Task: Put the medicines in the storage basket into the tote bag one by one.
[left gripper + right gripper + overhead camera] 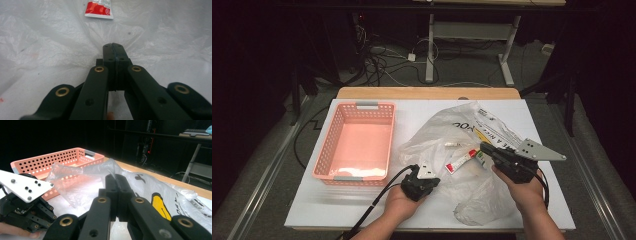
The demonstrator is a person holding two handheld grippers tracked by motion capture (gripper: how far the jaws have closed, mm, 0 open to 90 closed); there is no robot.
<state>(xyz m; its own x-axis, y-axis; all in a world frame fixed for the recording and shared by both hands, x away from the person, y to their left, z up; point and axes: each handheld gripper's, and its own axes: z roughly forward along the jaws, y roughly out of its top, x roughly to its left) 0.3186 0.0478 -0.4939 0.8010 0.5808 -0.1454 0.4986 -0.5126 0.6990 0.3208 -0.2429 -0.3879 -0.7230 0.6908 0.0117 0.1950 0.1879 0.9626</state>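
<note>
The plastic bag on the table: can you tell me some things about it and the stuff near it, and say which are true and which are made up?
1. The plastic bag is see-through and crinkly. True.
2. A red and white tube lies inside the bag. True.
3. The pink basket is full of toys. False: nothing lies in it.
4. The basket sits on the person's right. False: it is on the left side of the table.
5. The left tool has its jaws closed on the bag's plastic. True.
6. The right tool is wide open. False: its jaws are shut on the bag.
</note>
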